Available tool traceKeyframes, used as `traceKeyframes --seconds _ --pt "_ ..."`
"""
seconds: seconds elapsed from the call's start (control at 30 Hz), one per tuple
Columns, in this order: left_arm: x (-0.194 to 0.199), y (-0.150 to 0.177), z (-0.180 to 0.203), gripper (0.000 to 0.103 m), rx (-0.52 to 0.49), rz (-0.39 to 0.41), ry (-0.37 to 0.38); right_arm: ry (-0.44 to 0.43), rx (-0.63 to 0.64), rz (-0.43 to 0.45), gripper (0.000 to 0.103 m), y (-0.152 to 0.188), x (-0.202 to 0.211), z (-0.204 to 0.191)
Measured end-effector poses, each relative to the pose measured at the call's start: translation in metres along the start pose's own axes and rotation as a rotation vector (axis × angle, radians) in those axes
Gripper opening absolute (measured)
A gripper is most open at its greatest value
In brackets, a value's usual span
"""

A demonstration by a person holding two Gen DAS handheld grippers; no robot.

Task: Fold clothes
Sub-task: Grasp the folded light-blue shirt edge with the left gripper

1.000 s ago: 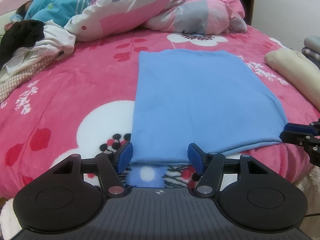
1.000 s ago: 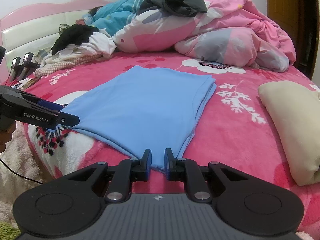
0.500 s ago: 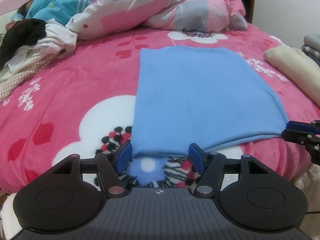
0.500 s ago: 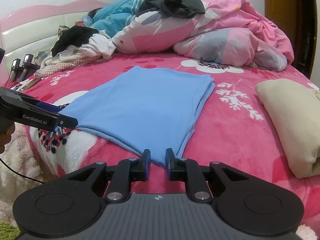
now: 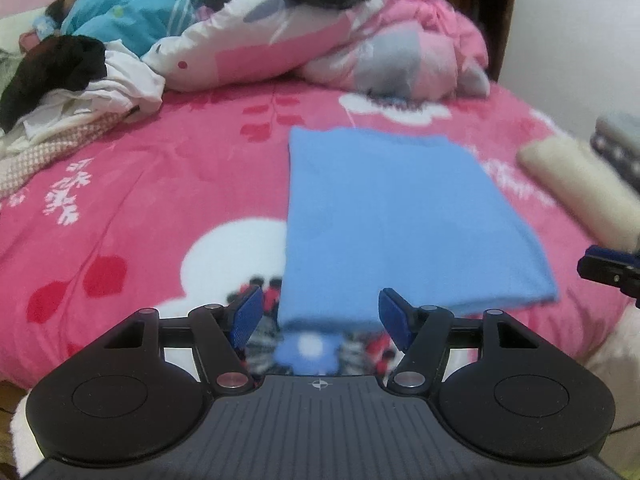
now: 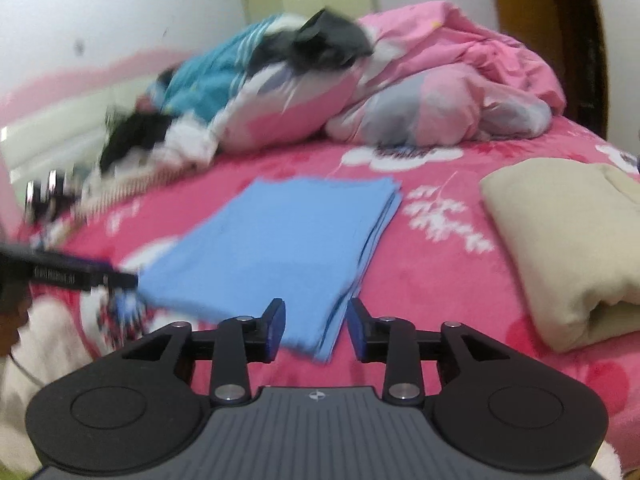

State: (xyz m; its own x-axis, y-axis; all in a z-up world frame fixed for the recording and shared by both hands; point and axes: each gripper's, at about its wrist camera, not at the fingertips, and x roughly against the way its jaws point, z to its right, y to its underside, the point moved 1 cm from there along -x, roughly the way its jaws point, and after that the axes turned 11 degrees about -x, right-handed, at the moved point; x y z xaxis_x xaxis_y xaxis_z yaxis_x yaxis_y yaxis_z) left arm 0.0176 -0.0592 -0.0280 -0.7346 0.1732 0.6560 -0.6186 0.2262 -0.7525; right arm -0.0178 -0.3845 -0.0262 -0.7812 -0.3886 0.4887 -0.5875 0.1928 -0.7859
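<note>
A folded blue garment (image 5: 400,220) lies flat on the pink flowered bedspread (image 5: 160,208), its near edge at the bed's front. My left gripper (image 5: 320,313) is open just above the garment's near left corner, pads clear of the cloth. At the near right corner of the blue garment (image 6: 288,248) is my right gripper (image 6: 316,320). Its jaws are opening, and the corner lies loose between them without touching the pads. Each gripper shows in the other's view: the right gripper (image 5: 608,270) at the right edge, the left gripper (image 6: 80,276) at the left.
A folded beige garment (image 6: 568,248) lies right of the blue one, with grey folded cloth (image 5: 620,140) behind it. A pile of unfolded clothes (image 5: 68,92) sits at the back left. A bunched pink duvet (image 5: 320,40) runs along the back of the bed.
My right gripper's jaws, nearly closed on the garment's near right corner a second ago, have spread apart and let it go. Both grippers have lifted and drawn back slightly.
</note>
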Motion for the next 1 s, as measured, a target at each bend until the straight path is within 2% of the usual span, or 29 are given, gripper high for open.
traceKeyframes --seconds 0.03,0.1,0.23,0.43,0.53,0.77,1.0 --pt "-0.004 -0.004 -0.003 0.064 0.014 0.004 0.009 -0.013 -0.036 0.012 0.045 -0.006 0.000 0.004" --pt "-0.014 -0.013 -0.009 0.064 0.041 0.012 0.025 -0.028 -0.106 0.021 0.046 -0.017 -0.007 0.014" --pt "-0.038 -0.024 -0.021 0.064 0.100 0.021 0.079 -0.022 -0.148 0.007 0.046 -0.029 -0.035 0.022" --pt "-0.088 -0.037 -0.049 0.062 0.255 -0.032 0.176 -0.032 -0.282 -0.042 0.046 -0.046 -0.090 0.043" --pt "-0.107 -0.045 -0.056 0.060 0.278 -0.050 0.211 -0.051 -0.376 -0.074 0.046 -0.055 -0.115 0.059" --pt "-0.145 -0.066 -0.071 0.060 0.311 -0.035 0.300 -0.135 -0.571 -0.128 0.046 -0.074 -0.166 0.094" --pt "-0.184 -0.091 -0.082 0.061 0.319 -0.038 0.361 -0.172 -0.618 -0.144 0.043 -0.097 -0.207 0.106"
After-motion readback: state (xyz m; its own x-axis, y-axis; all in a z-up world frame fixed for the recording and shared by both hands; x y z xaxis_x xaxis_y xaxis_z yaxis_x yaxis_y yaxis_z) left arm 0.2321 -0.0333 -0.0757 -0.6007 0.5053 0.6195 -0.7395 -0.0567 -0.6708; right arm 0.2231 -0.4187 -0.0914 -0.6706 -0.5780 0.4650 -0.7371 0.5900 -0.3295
